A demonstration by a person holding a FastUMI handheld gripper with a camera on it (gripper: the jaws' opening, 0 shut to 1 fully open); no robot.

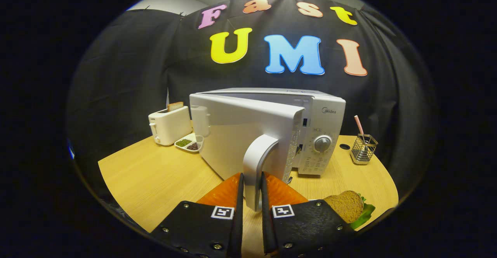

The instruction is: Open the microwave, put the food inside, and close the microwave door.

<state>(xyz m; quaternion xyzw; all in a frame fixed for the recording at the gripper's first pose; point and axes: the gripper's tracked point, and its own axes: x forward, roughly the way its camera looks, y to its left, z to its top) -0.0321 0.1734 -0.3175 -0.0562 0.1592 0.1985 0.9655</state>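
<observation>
Fingers of my gripper [252,196] clamp both sides of the microwave [271,129] door's handle [258,161], dead ahead at twelve o'clock, door swung partly open. Sandwich [349,205] lies on the table [155,172] at four o'clock, just beside my right finger. Toaster [169,124] stands at ten o'clock.

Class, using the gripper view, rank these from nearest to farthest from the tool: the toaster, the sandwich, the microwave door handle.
1. Door handle: clamped between the tool's fingers.
2. Sandwich: just right of the fingers, on the table.
3. Toaster: far left, beyond the open door.
</observation>
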